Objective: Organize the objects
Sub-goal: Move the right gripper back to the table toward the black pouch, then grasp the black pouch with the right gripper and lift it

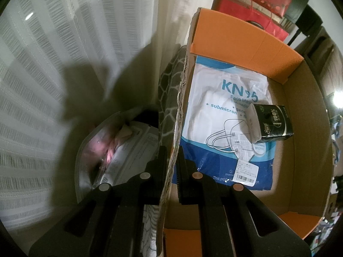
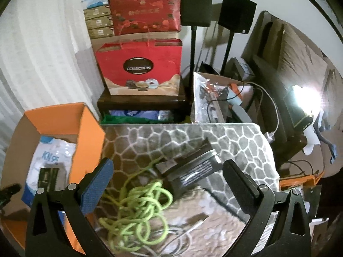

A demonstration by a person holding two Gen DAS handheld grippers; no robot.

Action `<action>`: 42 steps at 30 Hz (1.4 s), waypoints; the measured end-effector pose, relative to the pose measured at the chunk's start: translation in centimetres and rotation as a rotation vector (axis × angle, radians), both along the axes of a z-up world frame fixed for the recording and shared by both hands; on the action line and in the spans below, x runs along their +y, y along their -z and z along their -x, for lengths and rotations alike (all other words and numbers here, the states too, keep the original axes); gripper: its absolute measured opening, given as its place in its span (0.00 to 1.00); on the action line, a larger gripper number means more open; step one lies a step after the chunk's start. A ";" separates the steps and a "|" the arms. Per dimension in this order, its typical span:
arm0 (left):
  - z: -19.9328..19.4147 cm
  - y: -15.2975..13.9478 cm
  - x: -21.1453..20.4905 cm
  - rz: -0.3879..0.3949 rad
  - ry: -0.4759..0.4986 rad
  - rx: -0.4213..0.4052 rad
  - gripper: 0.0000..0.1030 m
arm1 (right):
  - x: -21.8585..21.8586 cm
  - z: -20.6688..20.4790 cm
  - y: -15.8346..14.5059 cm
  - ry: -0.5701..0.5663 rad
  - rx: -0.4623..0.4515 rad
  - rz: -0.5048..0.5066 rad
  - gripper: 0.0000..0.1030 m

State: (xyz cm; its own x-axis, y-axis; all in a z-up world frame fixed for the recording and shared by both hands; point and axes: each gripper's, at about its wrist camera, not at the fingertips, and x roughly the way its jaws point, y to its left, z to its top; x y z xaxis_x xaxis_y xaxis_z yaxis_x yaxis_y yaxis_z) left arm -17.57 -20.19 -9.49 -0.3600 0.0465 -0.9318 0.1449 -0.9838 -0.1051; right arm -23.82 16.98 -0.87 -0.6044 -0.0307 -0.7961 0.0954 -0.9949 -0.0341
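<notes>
Cardboard box (image 1: pixel 304 150), open-topped, orange inner flaps: this is our collecting bin for the tidy-up. We hold it by one side wall, which passes straight between the fingers of the left gripper (image 1: pixel 171 160); the jaws are drawn narrow and pinch the torn wall edge. We judge this grip is there to steady the box while the other hand fetches items.

Contents, ahead of the left gripper and beyond the pinched wall:
- KN95 mask packet (image 1: pixel 227 124), lying flat on the box floor.
- Small black tissue pack (image 1: pixel 272 122), resting on the packet's far side, tilted.

Outside the wall, on the other side of the left fingers: a clear pouch of papers (image 1: pixel 120 150), not yet boxed.

Right gripper (image 2: pixel 167 177): jaws spread wide, nothing between them, pointed down at the patterned blanket (image 2: pixel 235 141). Items awaiting us there:
- Green cord (image 2: pixel 139 209), a loose tangle, low between the open fingers, nearer the blue-padded one.
- Dark flat case (image 2: pixel 193 169), just beyond the cord, roughly centred between the fingertips; blurred, so we cannot name it further.
- White cable (image 2: pixel 193 231), partly under the cord.

The box sits beside the blue-padded finger, touching the blanket's edge, so we judge a short carry suffices.
</notes>
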 end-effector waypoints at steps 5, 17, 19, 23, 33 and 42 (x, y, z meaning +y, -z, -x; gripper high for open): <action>-0.1 0.0 0.0 0.003 0.002 0.000 0.07 | 1.6 0.9 1.1 0.022 -0.007 -0.014 1.00; 0.0 -0.1 0.4 0.012 0.005 0.000 0.07 | 4.6 2.9 3.6 0.047 -0.069 0.031 0.99; 0.0 -0.1 0.4 0.012 0.005 0.000 0.07 | 4.9 3.2 4.1 0.055 -0.089 0.047 1.00; 0.0 -0.1 0.4 0.014 0.005 0.000 0.07 | 5.2 3.6 5.1 0.063 -0.125 0.073 1.00; 0.0 -0.2 0.6 0.018 0.006 0.001 0.07 | 5.6 4.6 6.9 0.116 -0.206 0.189 0.99; 0.1 -0.2 0.7 0.018 0.006 0.000 0.07 | 5.2 6.0 7.7 0.159 -0.241 0.225 0.94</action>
